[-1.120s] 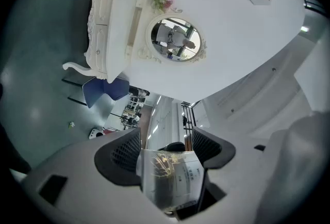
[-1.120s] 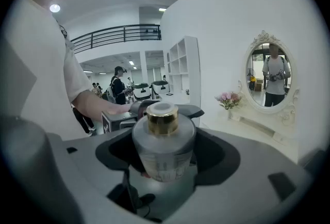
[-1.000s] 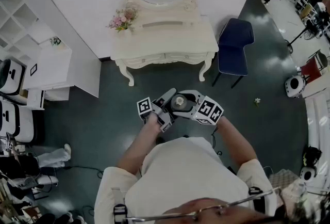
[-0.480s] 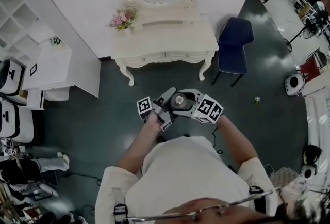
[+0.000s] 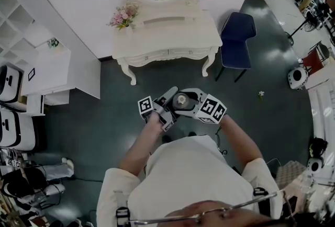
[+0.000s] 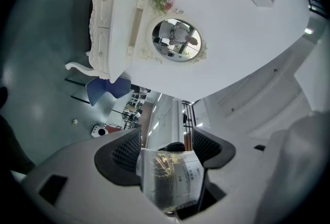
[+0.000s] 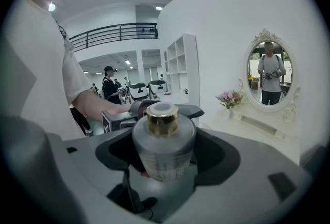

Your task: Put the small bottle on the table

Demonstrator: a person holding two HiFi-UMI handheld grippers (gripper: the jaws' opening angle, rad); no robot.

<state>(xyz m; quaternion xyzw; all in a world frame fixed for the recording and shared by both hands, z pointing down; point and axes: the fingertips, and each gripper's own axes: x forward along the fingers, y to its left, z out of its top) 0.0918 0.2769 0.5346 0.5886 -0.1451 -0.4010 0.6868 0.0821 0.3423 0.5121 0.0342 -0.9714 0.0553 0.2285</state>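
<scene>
Left gripper (image 6: 166,141): jaws clenched on the bottle (image 7: 164,153), label side toward its camera. Right gripper (image 7: 165,132): jaws clenched on the same bottle, gold cap up. The bottle is held in the air between both grippers, well apart from the table (image 5: 172,37).

Procedure:
1. Release one gripper first (a two-gripper hold will likely hinder placement).
2. Keep the bottle upright.
3. Set its base flat on the bare middle of the table, away from the front edge and the flowers (image 5: 124,15) at the back left corner.
4. Open the jaws only after contact.

Count: one bottle, two grippers, one table, one bunch of flowers.
</scene>
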